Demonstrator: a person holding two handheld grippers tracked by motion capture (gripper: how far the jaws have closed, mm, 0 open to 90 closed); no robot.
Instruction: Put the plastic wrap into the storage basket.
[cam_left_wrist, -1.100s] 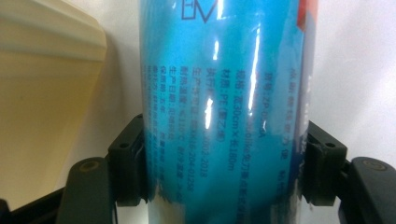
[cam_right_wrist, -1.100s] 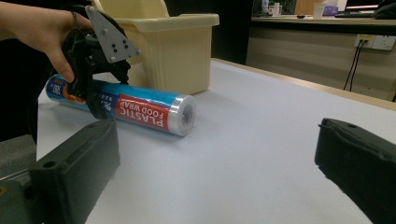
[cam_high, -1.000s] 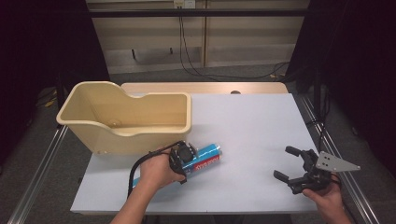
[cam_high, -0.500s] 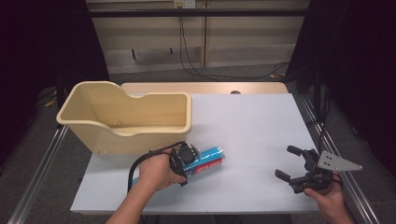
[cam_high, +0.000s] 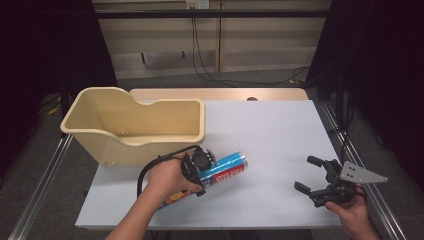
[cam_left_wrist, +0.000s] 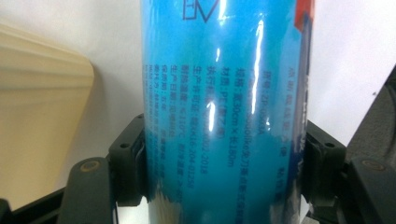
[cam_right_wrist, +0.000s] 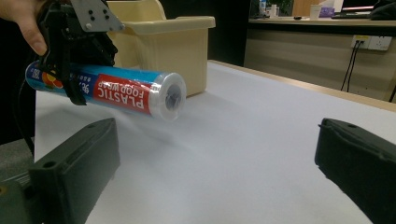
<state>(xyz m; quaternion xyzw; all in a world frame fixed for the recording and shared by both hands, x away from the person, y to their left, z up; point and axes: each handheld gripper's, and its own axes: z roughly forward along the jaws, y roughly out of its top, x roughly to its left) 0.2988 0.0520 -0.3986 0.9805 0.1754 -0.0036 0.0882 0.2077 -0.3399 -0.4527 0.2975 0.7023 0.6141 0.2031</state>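
Observation:
A roll of plastic food wrap (cam_high: 229, 166) with a blue and red label is held just in front of the beige bin (cam_high: 132, 142). My left gripper (cam_high: 202, 169) is shut on its middle, the two pads pressing either side of the blue label (cam_left_wrist: 224, 107). In the right gripper view the roll (cam_right_wrist: 121, 91) hangs a little above the white table with a faint shadow beneath, its open end facing the camera. My right gripper (cam_high: 306, 173) stands open at the table's front right, with nothing between its jaws (cam_right_wrist: 219, 158).
The beige bin (cam_right_wrist: 173, 51) stands at the left rear of the white table (cam_high: 270, 130) and its inside looks bare. A wooden strip (cam_high: 220, 94) runs along the far edge. Cables hang behind the table.
My left gripper has carried the roll slightly to the right, away from the near edge. The right gripper has barely shifted and stays open.

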